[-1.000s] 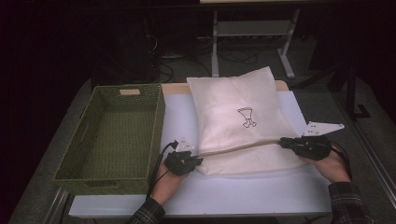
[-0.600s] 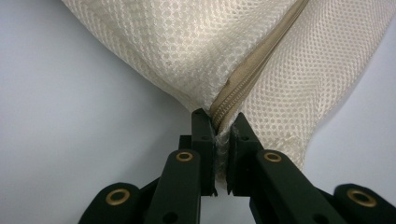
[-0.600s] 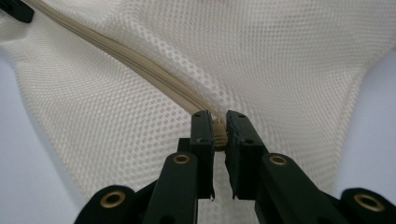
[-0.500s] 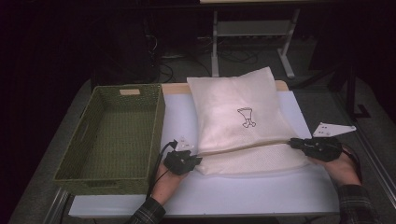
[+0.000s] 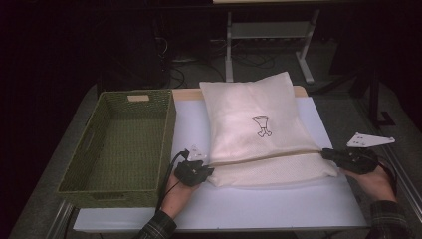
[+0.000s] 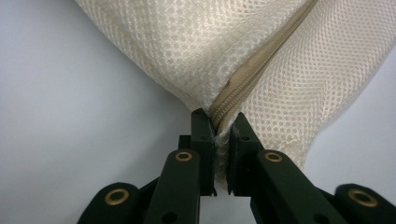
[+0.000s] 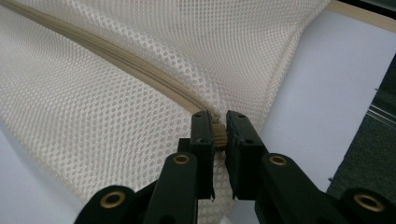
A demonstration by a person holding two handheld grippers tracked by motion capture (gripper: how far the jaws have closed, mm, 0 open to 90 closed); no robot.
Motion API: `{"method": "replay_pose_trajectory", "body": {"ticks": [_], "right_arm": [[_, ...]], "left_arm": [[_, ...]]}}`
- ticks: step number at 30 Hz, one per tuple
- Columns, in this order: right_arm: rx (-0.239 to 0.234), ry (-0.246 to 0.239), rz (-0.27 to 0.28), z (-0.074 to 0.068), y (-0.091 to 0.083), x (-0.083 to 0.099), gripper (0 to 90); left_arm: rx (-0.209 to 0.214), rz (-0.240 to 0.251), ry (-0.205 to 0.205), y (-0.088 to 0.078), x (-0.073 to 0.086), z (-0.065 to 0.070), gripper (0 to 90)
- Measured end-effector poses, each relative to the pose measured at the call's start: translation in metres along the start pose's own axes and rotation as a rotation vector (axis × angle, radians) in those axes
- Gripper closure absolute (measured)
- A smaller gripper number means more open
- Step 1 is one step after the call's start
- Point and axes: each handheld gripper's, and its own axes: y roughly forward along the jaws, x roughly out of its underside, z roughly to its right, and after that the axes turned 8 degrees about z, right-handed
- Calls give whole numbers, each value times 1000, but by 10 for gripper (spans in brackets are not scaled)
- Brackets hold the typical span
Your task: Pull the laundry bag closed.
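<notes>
A cream mesh bag (image 5: 259,124) with a small black drawing lies across the white table (image 5: 259,206). A tan zipper (image 5: 271,154) runs along its near side. My left gripper (image 5: 209,172) is shut on the bag's left corner, and its jaws pinch the mesh at the zipper's end (image 6: 222,119). My right gripper (image 5: 327,153) is at the bag's right end. It is shut on the tan zipper pull (image 7: 218,133), with the zipper (image 7: 116,56) stretching away behind it.
A green woven basket (image 5: 170,124) stands at the left of the table, close to my left hand. The table's right edge lies just beyond my right gripper. Dark floor, cables and a metal frame (image 5: 268,35) lie beyond the far edge.
My right gripper has slid to the right along the zipper line to the bag's right end. The left gripper has stayed at the left corner.
</notes>
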Motion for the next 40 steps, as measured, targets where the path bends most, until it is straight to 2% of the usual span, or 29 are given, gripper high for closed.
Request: {"method": "replay_pose_trajectory", "body": {"ticks": [3, 4, 6, 7, 8, 9, 10, 11, 12, 14, 15, 16, 20, 25, 26, 27, 28, 29, 30, 31, 32, 34, 40], "right_arm": [[-1, 8, -2, -3, 1, -2, 792], [3, 17, 7, -5, 1, -3, 666], [3, 36, 18, -7, 1, -6, 580], [3, 36, 18, -7, 1, -6, 580], [-2, 57, 29, -10, 1, -10, 513], [-2, 57, 29, -10, 1, -10, 513], [-1, 65, 41, -15, 2, -13, 431], [-1, 65, 41, -15, 2, -13, 431], [4, 59, 50, -21, 3, -16, 354], [-3, 58, 51, -28, 4, -18, 278], [-3, 58, 51, -28, 4, -18, 278], [8, 55, 47, -35, 5, -18, 230], [16, 60, 45, -45, 6, -17, 160], [34, 56, 63, -67, 3, -14, 134], [28, 59, 60, -77, 2, -11, 122], [25, 55, 56, -80, 2, -10, 117], [25, 45, 54, -87, 2, -9, 116], [25, 45, 54, -87, 2, -9, 116], [21, 37, 53, -96, 2, -6, 107], [21, 37, 53, -96, 2, -6, 107], [18, 38, 49, -105, 1, -3, 107], [6, 34, 44, -113, 0, 1, 108], [-16, 28, 7, -120, 2, 11, 107]], "left_arm": [[8, 3, -3, -1, 1, -1, 736], [17, -1, -2, -1, 1, -1, 683], [14, 3, -6, -1, 1, -1, 583], [12, 15, -7, -2, 1, -1, 583], [18, 23, -7, -3, 0, 0, 468], [18, 23, -7, -3, 0, 0, 408], [26, 30, -4, -4, -1, 0, 332], [26, 30, -4, -4, -1, 0, 288], [43, 41, -2, -5, -1, 1, 249], [52, 42, 0, -5, -1, 1, 171], [58, 41, 2, -5, -1, 2, 171], [67, 46, 12, -7, 0, 3, 134], [78, 68, 29, -13, -1, 9, 131], [103, 82, 48, -21, 1, 20, 131], [114, 83, 53, -24, 3, 24, 131], [114, 83, 53, -24, 3, 24, 131], [121, 88, 64, -28, 7, 29, 131], [121, 88, 64, -28, 7, 29, 131], [127, 91, 64, -32, 11, 34, 131], [127, 91, 64, -32, 11, 34, 131], [136, 91, 64, -35, 15, 37, 131], [146, 91, 59, -37, 21, 40, 132], [149, 70, 69, -38, 27, 43, 132]]}}
